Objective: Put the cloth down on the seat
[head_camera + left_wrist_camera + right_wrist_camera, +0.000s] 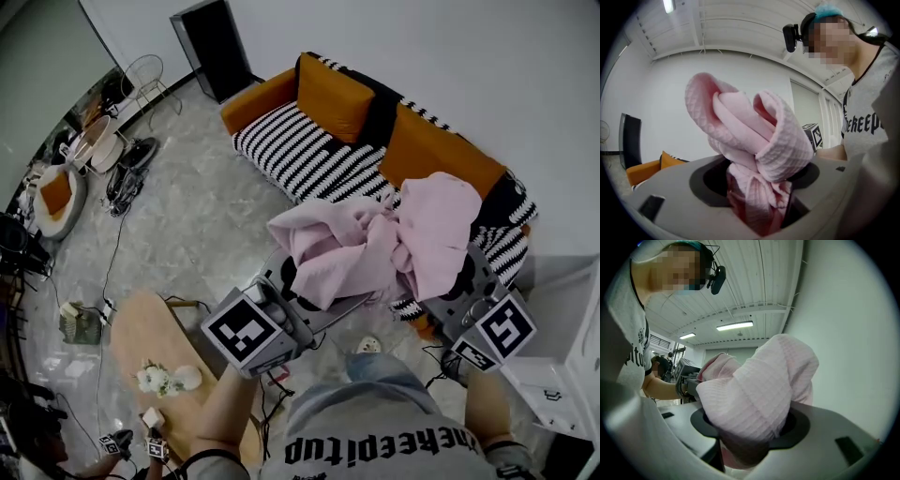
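Note:
A pink cloth (375, 239) hangs bunched in the air between my two grippers, in front of the sofa. My left gripper (295, 281) is shut on its left part, and folds of the pink cloth (754, 150) bulge out of the jaws in the left gripper view. My right gripper (457, 272) is shut on the other end, where the pink cloth (759, 394) fills the jaws. The seat (300, 155) is a black-and-white striped sofa cushion with orange back cushions (333, 94), lying beyond and below the cloth.
A round wooden side table (155, 342) with white flowers stands at lower left. Cables and a power strip lie on the marble floor (187, 216). A black speaker (214, 47) stands by the wall. A white cabinet (562, 375) is at right.

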